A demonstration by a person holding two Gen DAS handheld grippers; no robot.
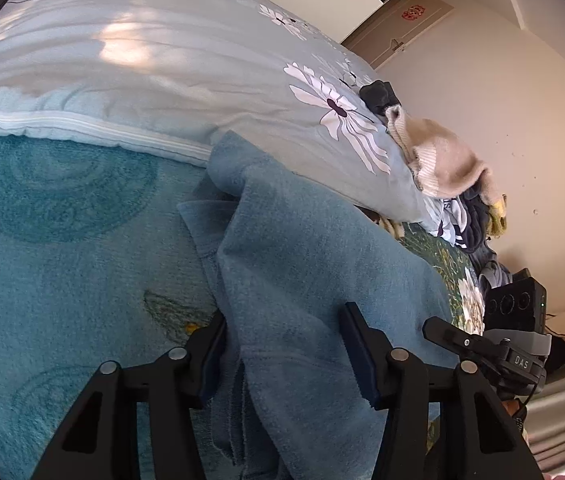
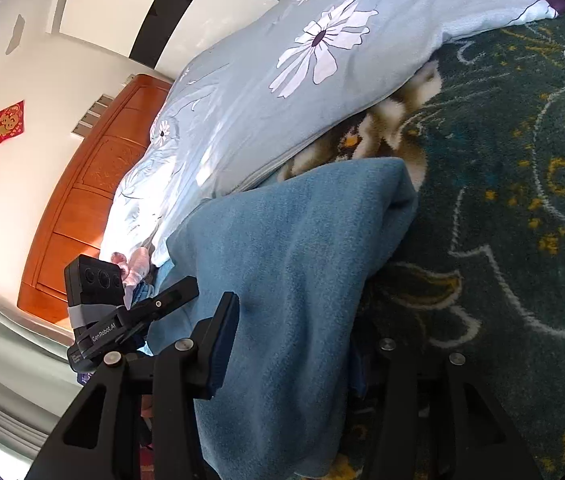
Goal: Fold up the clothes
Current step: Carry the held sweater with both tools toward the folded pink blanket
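Note:
A blue fleece garment (image 1: 302, 240) lies bunched on the bed, running from the duvet's edge down between both pairs of jaws. My left gripper (image 1: 286, 344) is open, its fingers standing apart on either side of a loose fold without pinching it. In the right wrist view the same garment (image 2: 302, 240) is draped over the right-hand finger and hides it. My right gripper (image 2: 294, 352) is open as well, and its left finger (image 2: 224, 344) stands beside the cloth. The two grippers sit close together, and each view shows the other's black camera unit (image 1: 516, 300) (image 2: 94, 280).
A grey-blue floral duvet (image 1: 202, 60) is heaped behind the garment. A cream knit and dark clothes (image 1: 442, 160) are piled at its right end. The bed cover is teal (image 1: 62, 240) on the left and dark green patterned (image 2: 502, 200) on the right. A wooden headboard (image 2: 82, 200) stands at the wall.

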